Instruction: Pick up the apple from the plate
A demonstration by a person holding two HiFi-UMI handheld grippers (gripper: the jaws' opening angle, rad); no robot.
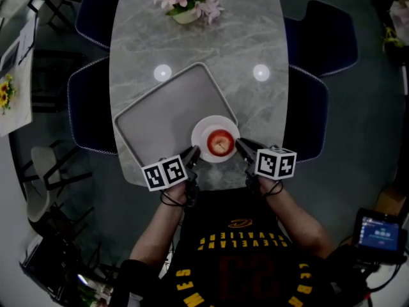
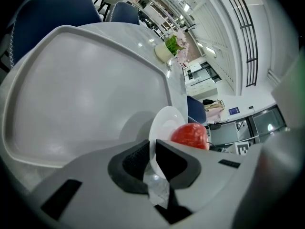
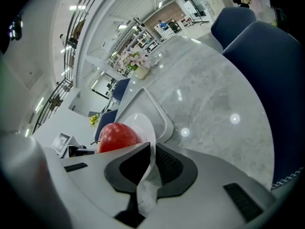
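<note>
A red apple point(image 1: 220, 143) lies on a small white plate point(image 1: 200, 129) at the near right corner of a grey tray point(image 1: 160, 110). My left gripper point(image 1: 192, 156) is shut on the plate's left rim, and my right gripper point(image 1: 243, 148) is shut on its right rim. In the left gripper view the plate's edge point(image 2: 163, 122) runs between the jaws of my left gripper point(image 2: 152, 157), with the apple point(image 2: 190, 135) just beyond. The right gripper view shows the plate's rim point(image 3: 144, 124) pinched by my right gripper point(image 3: 151, 159), the apple point(image 3: 116, 136) to its left. Whether the plate rests on the tray or hangs above it cannot be told.
The tray lies on a grey marble table point(image 1: 255, 31). A pot of pink flowers point(image 1: 188, 0) stands at the far end. Dark blue chairs point(image 1: 323, 37) line both long sides. The person's torso presses against the near table edge.
</note>
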